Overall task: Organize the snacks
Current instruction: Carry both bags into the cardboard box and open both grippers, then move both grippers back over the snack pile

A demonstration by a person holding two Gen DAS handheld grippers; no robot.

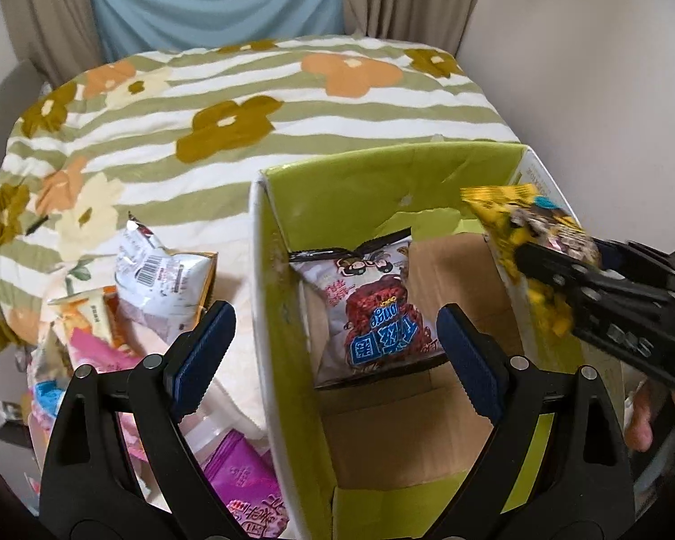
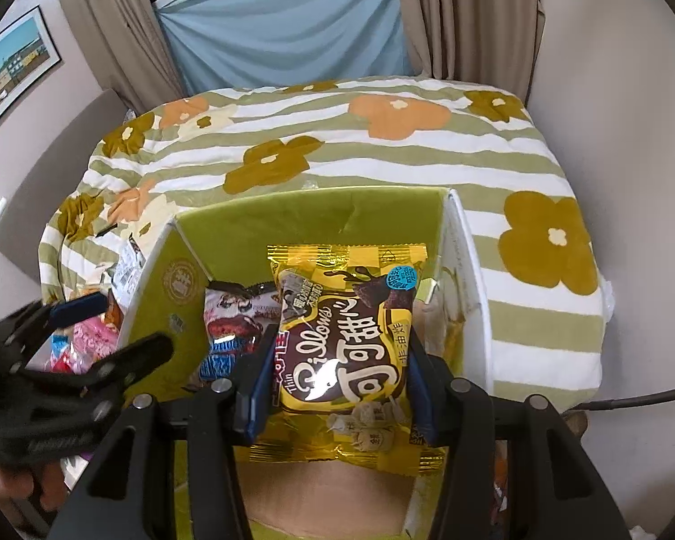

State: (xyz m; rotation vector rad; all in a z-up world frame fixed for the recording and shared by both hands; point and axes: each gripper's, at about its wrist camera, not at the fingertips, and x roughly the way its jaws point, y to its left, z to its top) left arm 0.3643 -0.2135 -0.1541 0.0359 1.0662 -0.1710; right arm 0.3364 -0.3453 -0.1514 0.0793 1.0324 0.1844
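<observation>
A cardboard box [image 1: 258,270] with green inner walls stands open on the bed. A white and red snack packet [image 1: 373,315] lies inside it against the left wall. My left gripper [image 1: 335,319] hovers open over that packet and the box's left wall, its pads touching nothing. My right gripper [image 2: 341,351] is shut on a yellow and brown snack packet [image 2: 346,315] and holds it above the box [image 2: 157,270]. In the left wrist view, that yellow packet [image 1: 517,216] and the right gripper [image 1: 562,270] come in over the box's right side.
A pile of loose snack packets [image 1: 157,279] lies on the bed left of the box, with pink and purple ones [image 1: 243,472] nearest. The floral striped blanket [image 1: 247,90] stretches behind. The left gripper [image 2: 117,328] shows at the left edge of the right wrist view.
</observation>
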